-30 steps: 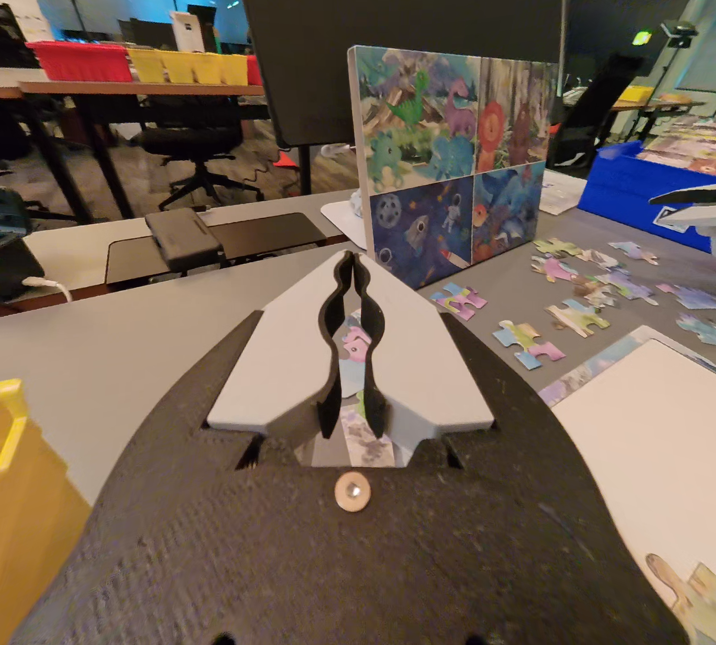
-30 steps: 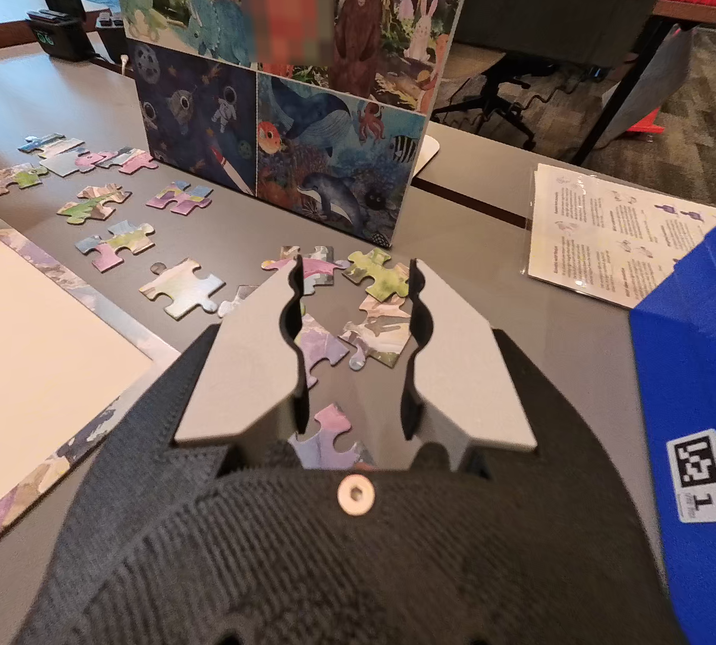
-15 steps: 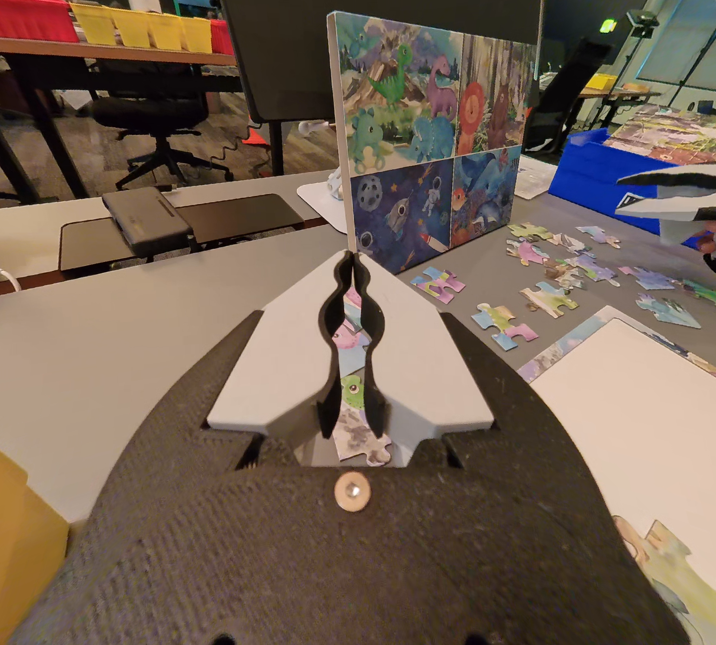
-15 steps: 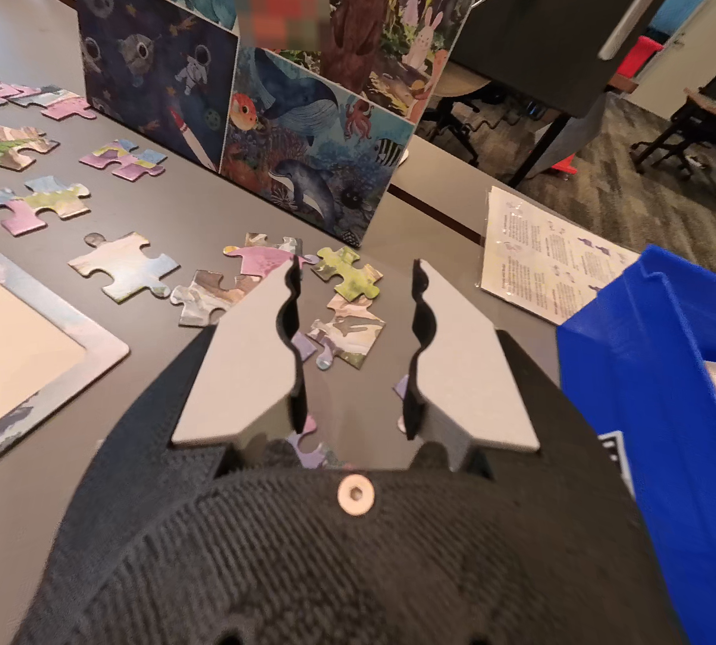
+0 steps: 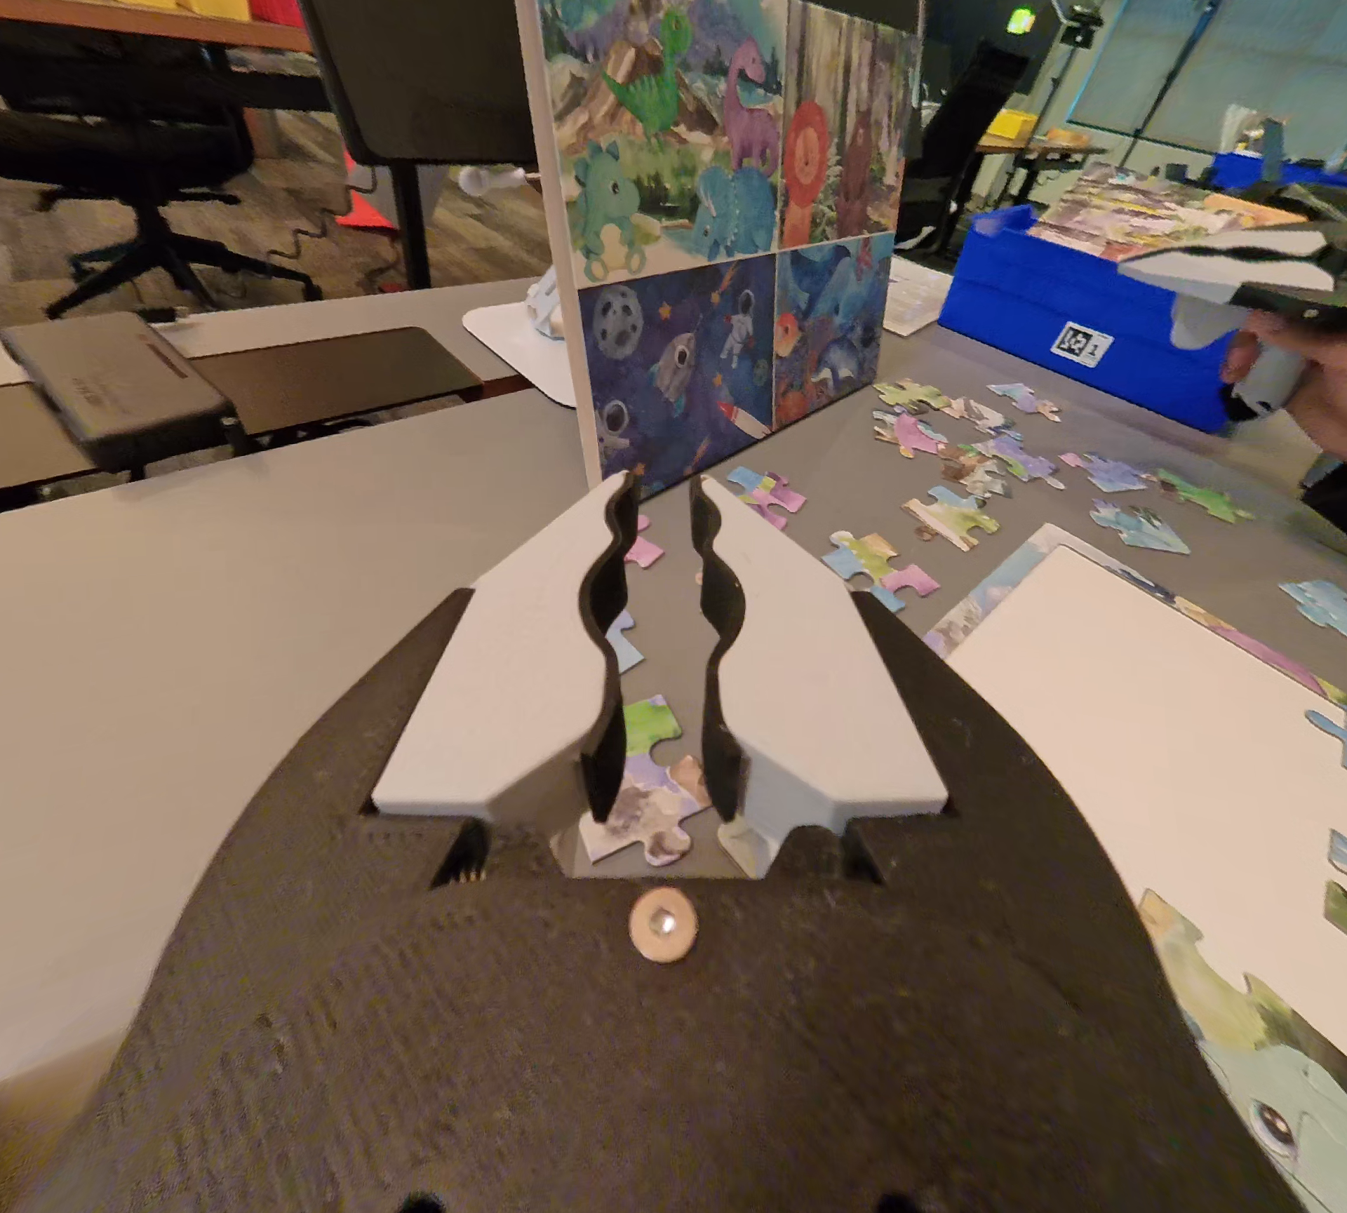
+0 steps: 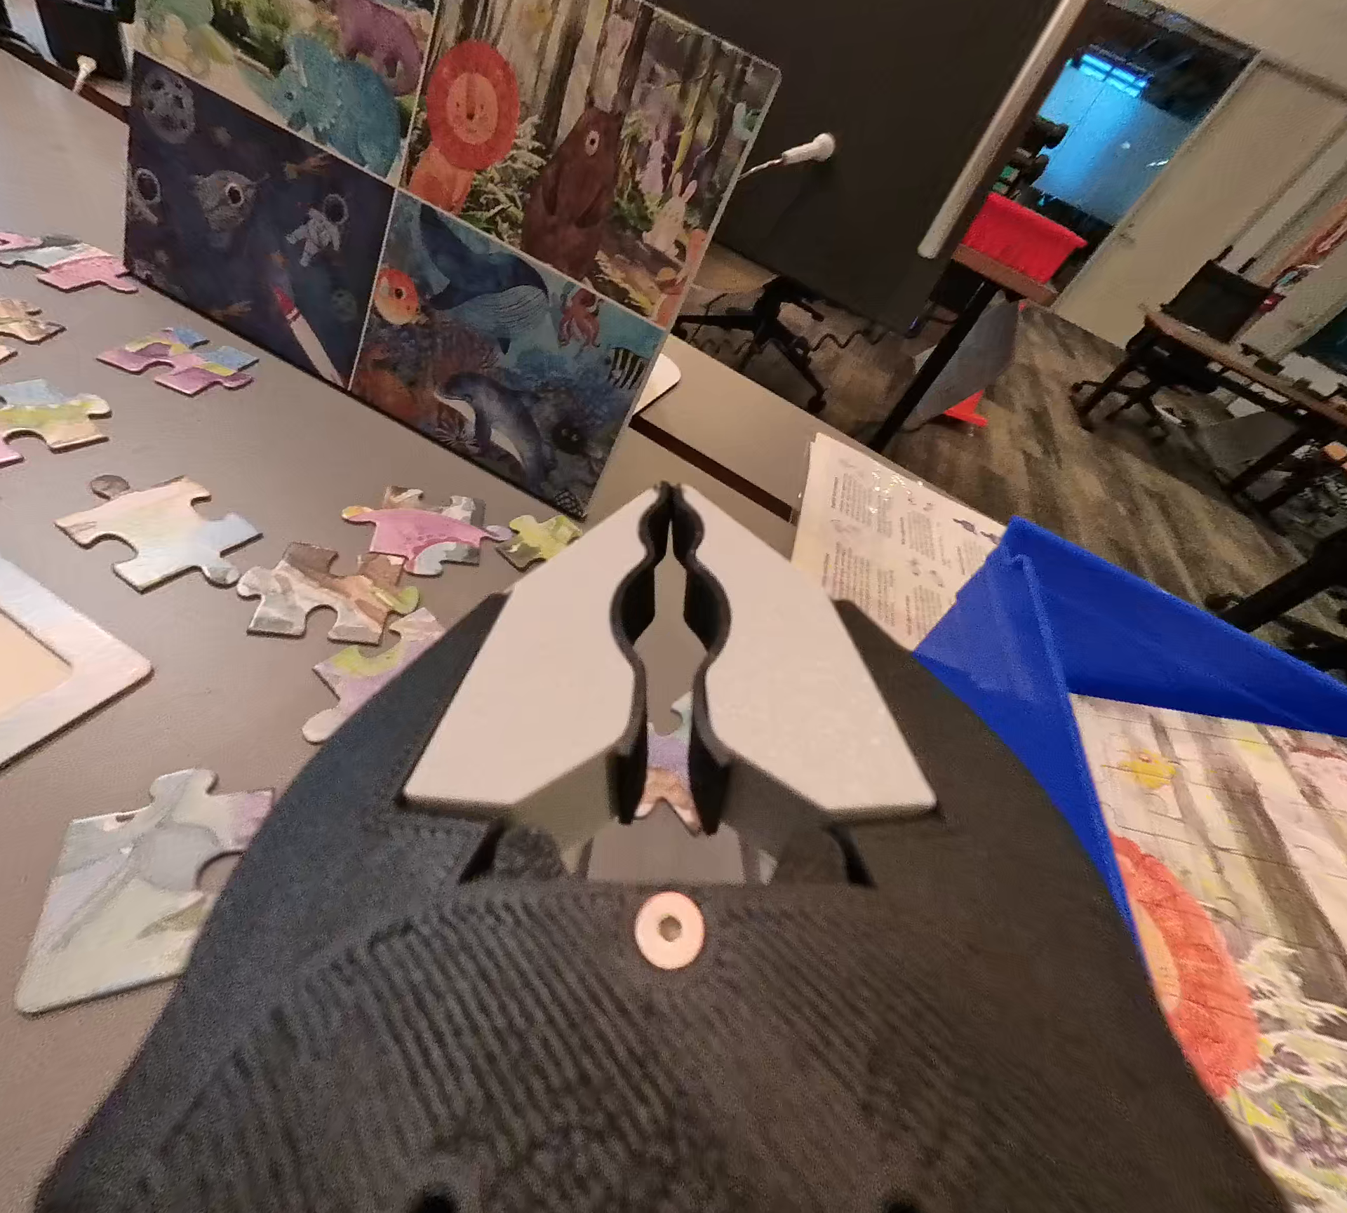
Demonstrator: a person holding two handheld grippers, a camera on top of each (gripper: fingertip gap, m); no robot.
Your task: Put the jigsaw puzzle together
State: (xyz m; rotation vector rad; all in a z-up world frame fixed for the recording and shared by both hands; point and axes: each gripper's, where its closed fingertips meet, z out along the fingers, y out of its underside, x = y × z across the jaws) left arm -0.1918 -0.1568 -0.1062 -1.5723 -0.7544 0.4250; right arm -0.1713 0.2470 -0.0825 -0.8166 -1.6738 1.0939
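My left gripper is slightly open and empty, low over loose puzzle pieces on the grey table. The white puzzle board with a coloured border lies to its right, with a few dinosaur pieces fitted at its near corner. More loose pieces lie between the board and the upright reference picture. My right gripper is shut, with a purple and peach piece showing between its jaws. It is lifted above the table and also shows in the left wrist view.
A blue bin holding another finished puzzle stands at the right, with a printed sheet behind it. Loose pieces lie left of the right gripper. A black device sits on a far-left stand. A dark partition stands behind the picture. My hands' fingertips stand some 40 centimeters from each other. Measured from the fingertips, the upright reference picture is 20 centimeters or so from the left gripper and 30 centimeters from the right. Look for it in the right wrist view too.
My left gripper has opened a little and moved right along the table. My right gripper has shut over the pieces it hovered above and has risen, swinging right towards the blue bin.
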